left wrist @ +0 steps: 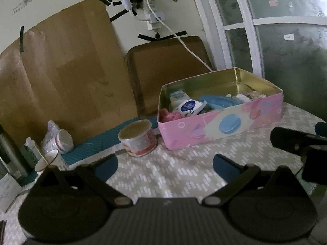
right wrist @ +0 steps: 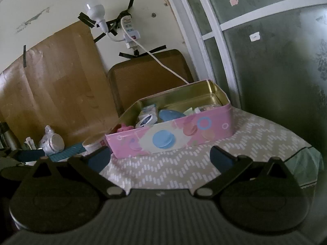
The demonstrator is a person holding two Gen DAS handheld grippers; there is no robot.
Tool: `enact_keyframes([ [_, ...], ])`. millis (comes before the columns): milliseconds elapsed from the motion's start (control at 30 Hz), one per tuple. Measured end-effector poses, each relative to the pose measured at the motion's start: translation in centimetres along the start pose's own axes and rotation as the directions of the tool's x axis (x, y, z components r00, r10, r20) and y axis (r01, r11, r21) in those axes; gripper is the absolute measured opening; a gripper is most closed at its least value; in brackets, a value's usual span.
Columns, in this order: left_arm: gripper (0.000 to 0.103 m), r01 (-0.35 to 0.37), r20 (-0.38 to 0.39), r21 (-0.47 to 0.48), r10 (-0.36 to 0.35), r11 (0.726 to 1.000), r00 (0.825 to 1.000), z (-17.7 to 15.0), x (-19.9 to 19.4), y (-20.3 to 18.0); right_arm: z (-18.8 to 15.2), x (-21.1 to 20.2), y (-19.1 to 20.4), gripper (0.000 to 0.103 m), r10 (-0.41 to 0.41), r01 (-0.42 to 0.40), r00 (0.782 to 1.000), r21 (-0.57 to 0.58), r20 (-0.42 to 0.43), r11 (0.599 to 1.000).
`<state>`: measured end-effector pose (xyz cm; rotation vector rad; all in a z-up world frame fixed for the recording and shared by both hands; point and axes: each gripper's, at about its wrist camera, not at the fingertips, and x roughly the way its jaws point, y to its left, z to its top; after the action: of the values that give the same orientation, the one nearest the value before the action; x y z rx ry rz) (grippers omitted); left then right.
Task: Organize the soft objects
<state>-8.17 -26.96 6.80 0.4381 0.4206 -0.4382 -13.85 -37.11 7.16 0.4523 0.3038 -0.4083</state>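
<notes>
A pink tin box (left wrist: 224, 126) with a gold inside stands on the patterned tablecloth (left wrist: 173, 169). In it lie a pink soft thing (left wrist: 169, 115), a white and blue packet (left wrist: 189, 106), a blue flat piece (left wrist: 216, 101) and other small items. It also shows in the right wrist view (right wrist: 173, 138). My left gripper (left wrist: 165, 166) is open and empty, a little in front of the box. My right gripper (right wrist: 160, 159) is open and empty, close in front of the box. Part of the right gripper (left wrist: 296, 143) shows at the right of the left wrist view.
A round tub (left wrist: 138, 138) stands left of the box. A wrapped jar (left wrist: 58, 140), a white cup (left wrist: 48, 161) and a teal mat (left wrist: 102, 140) lie at the left. Cardboard (left wrist: 61, 81) leans on the wall. A cable (left wrist: 184, 42) hangs behind the box. A window (left wrist: 276, 30) is at right.
</notes>
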Motion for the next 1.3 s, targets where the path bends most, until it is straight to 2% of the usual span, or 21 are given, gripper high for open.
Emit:
enact_keyframes([
  [567,0.103,0.017,-0.078,-0.031,-0.019,0.999,0.997,-0.7,1.5,0.7,-0.4,0.6,0.4,0.103,0.012,-0.012,1.000,0.004,-0.028,1.000],
  [1300,0.103,0.035,-0.095,-0.021,-0.036,0.999,0.995,-0.9,1.6,0.7,-0.5,0.7,0.6,0.103,0.011,-0.011,0.999,0.006,-0.033,1.000],
])
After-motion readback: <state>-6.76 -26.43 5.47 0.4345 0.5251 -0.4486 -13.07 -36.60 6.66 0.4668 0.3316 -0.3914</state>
